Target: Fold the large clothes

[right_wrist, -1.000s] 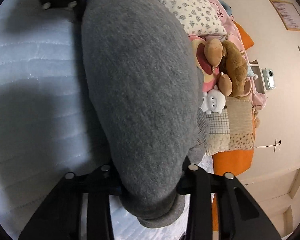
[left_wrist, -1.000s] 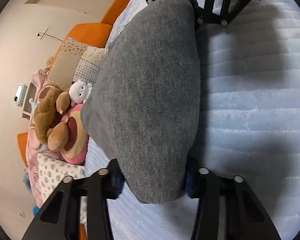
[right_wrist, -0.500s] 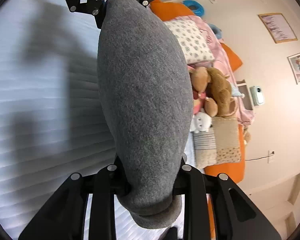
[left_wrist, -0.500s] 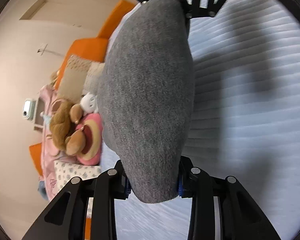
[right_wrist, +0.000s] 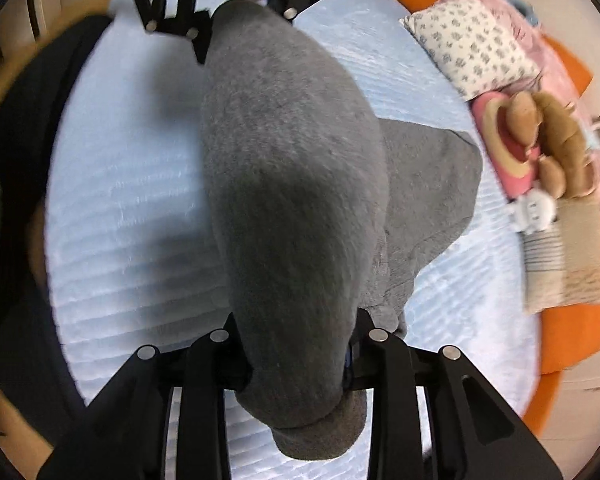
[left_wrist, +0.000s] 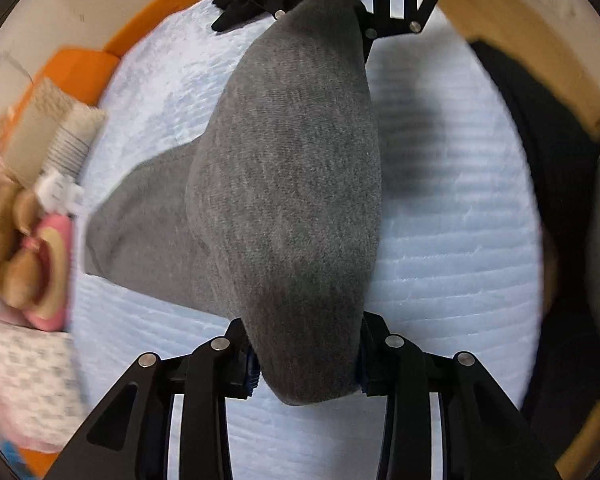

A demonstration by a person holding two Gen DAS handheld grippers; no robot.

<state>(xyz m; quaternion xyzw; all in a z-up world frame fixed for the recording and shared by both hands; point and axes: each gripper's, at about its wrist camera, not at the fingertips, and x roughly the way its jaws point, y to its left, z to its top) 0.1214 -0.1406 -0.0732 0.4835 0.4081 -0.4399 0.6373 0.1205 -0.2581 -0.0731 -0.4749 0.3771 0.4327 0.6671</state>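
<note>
**Grey garment lifted by both grippers over the bed**

Since a second ago, both views have tipped down toward the pale blue quilted bed (left_wrist: 452, 248), and a lower flap of the grey garment (left_wrist: 284, 200), hidden then, now shows lying on the quilt at middle left of the left wrist view and middle right of the right wrist view. The garment fills the centre of each frame, stretched as a thick band from one gripper to the other.

Pillows and soft toys (right_wrist: 548, 148) crowd the right edge of the right view, blurred.

The left gripper (left_wrist: 304, 364) at bottom centre is clamped narrowly on one end of the band; its jaws have just eased slightly wider, cloth between them. The right gripper (right_wrist: 296, 356) pinches the other end, jaws likewise just eased, a rolled hem hanging below.

This looks like the carry-over stage of a fold. Next, I judge, both ends must travel together across the trailing flap and lower evenly so edges meet.
</note>
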